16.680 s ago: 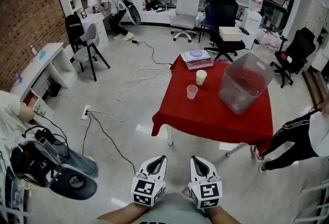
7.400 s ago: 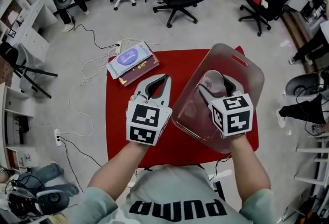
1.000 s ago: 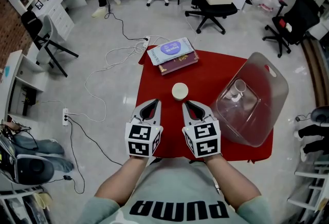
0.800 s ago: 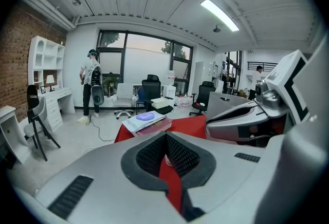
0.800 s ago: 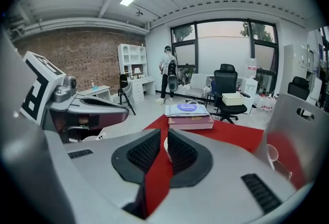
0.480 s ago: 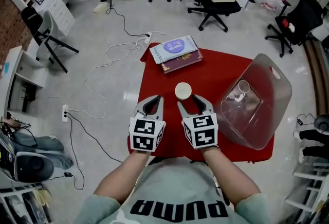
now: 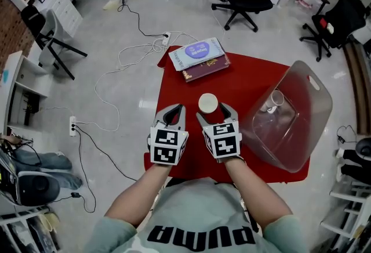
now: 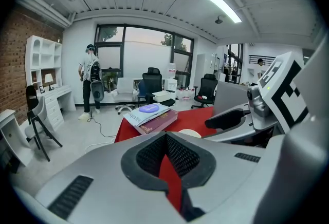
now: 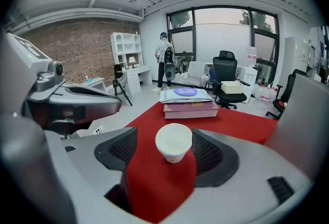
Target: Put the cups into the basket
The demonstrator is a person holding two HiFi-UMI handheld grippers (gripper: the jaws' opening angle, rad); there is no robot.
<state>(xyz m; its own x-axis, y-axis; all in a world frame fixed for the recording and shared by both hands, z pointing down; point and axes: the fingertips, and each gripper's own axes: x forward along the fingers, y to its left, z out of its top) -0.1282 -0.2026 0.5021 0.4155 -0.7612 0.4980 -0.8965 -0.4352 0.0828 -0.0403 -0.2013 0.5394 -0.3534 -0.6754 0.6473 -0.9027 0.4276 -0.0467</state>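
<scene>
The white paper cup (image 9: 174, 142) stands upright on the red worktop (image 7: 255, 75), near the middle of the head view. It is between the jaws of the right gripper (image 7: 214, 112), close to their tips. These jaws are wide apart, they have just been opening, and their pads do not press on the cup. Just to the left, the left gripper (image 7: 173, 110) has its jaws closed together with nothing between them. The clear basket (image 7: 316, 107) is at the right of the frame, with a transparent cup (image 7: 276, 98) inside.

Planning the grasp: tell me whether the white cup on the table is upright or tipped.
Upright: the white cup stands on its base, open rim facing up, on the red tablecloth.
</scene>
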